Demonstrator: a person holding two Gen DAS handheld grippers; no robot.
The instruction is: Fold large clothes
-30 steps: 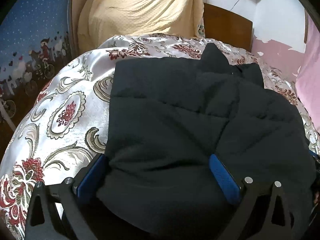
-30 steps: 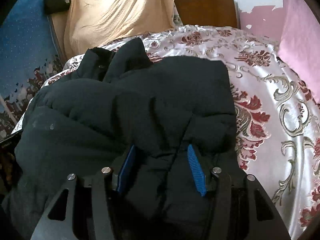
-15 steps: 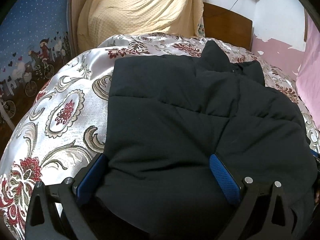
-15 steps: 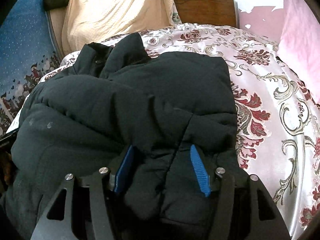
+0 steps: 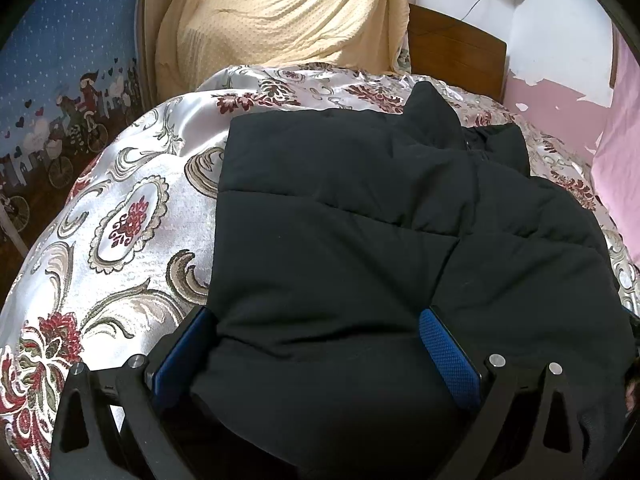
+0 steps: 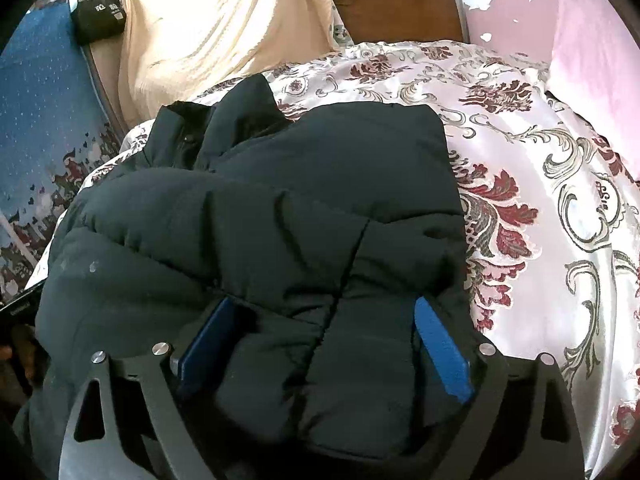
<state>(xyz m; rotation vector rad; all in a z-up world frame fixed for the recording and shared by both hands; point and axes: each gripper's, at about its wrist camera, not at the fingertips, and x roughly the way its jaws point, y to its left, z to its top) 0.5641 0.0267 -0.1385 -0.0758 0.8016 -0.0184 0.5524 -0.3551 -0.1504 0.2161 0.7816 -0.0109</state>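
A black puffer jacket [image 5: 360, 208] lies folded on a bed, its collar toward the headboard; it also shows in the right wrist view [image 6: 304, 208]. My left gripper [image 5: 316, 344] stands wide open with the jacket's near left edge bulging between its blue pads [image 5: 448, 356]. My right gripper [image 6: 324, 340] is also open, its blue pads [image 6: 440, 352] spread around the jacket's near right edge. The fabric sits loosely between both pairs of fingers, not pinched.
The bed has a shiny floral cover [image 5: 132, 216] and a wooden headboard [image 5: 456, 52]. A cream blanket [image 5: 280, 20] hangs at the head. A pink wall [image 6: 592, 40] is on the right, a blue patterned wall [image 5: 60, 60] on the left, with a small black bag [image 6: 98, 16].
My right gripper's fingers have spread from a narrower hold on the jacket to wide open. The jacket has settled flatter on the bed. The left gripper has stayed open in place.
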